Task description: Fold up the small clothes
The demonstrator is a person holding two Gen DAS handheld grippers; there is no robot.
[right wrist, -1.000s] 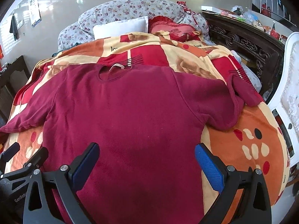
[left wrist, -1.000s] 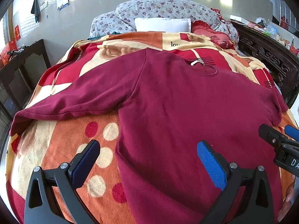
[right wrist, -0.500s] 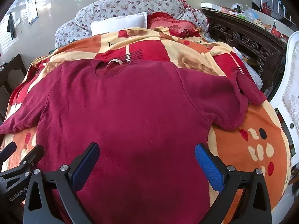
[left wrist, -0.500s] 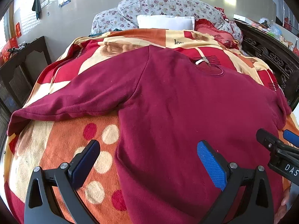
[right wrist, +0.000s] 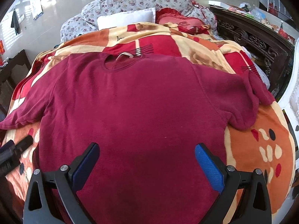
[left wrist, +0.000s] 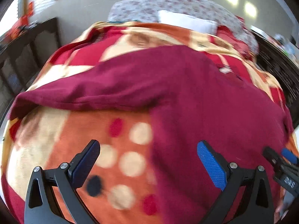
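Note:
A maroon long-sleeved top (right wrist: 142, 108) lies flat, front up, on a patterned blanket, collar (right wrist: 121, 63) away from me. In the left wrist view the top (left wrist: 205, 97) fills the right half, its left sleeve (left wrist: 78, 95) stretched out to the left. My left gripper (left wrist: 147, 160) is open and empty above the top's left side edge and the blanket. My right gripper (right wrist: 146, 160) is open and empty above the top's lower body. The right sleeve (right wrist: 248, 104) bends down at the bed's right side. The left wrist view is blurred.
The orange, red and cream blanket (right wrist: 261, 149) covers the bed. Pillows (right wrist: 127, 18) lie at the head. A dark carved wooden frame (right wrist: 257, 39) runs along the right, dark furniture (left wrist: 24, 56) stands at the left. The right gripper shows in the left wrist view (left wrist: 282, 166).
My left gripper has swung left and closer, so more blanket and the left sleeve fill its view. My right gripper has crept forward over the top. Both stay open.

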